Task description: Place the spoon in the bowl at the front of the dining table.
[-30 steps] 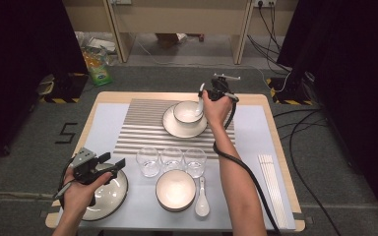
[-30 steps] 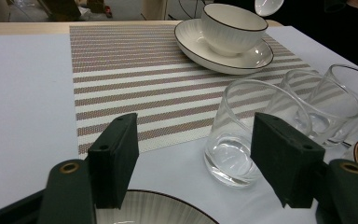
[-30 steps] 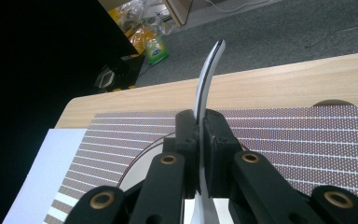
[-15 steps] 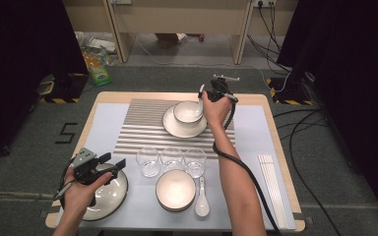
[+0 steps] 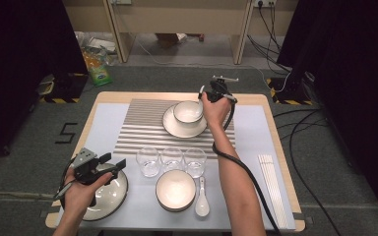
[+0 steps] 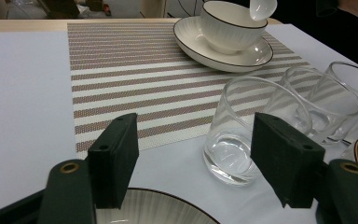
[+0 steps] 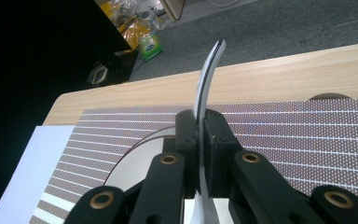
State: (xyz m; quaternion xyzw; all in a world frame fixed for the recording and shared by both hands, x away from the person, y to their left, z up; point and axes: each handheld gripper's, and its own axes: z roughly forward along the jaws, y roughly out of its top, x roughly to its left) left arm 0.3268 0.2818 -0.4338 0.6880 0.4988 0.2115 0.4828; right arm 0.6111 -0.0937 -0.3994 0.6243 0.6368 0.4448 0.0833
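Note:
My right gripper (image 5: 208,93) is at the far side of the table, beside a white bowl (image 5: 188,111) that stands on a plate (image 5: 173,129) on the striped placemat (image 5: 138,125). It is shut on the handle of a white spoon (image 7: 209,77), which rises between the jaws. The spoon's head (image 6: 262,7) hangs over the bowl's rim (image 6: 228,21). My left gripper (image 5: 112,161) is open with nothing between its pads (image 6: 114,158), just above a dark-rimmed plate (image 5: 109,197) at the near left corner.
Three empty glasses (image 5: 149,161) stand in a row in front of the placemat. A second bowl (image 5: 175,189) and a white spoon (image 5: 202,200) lie near the front edge. Chopsticks (image 5: 271,187) lie along the right side.

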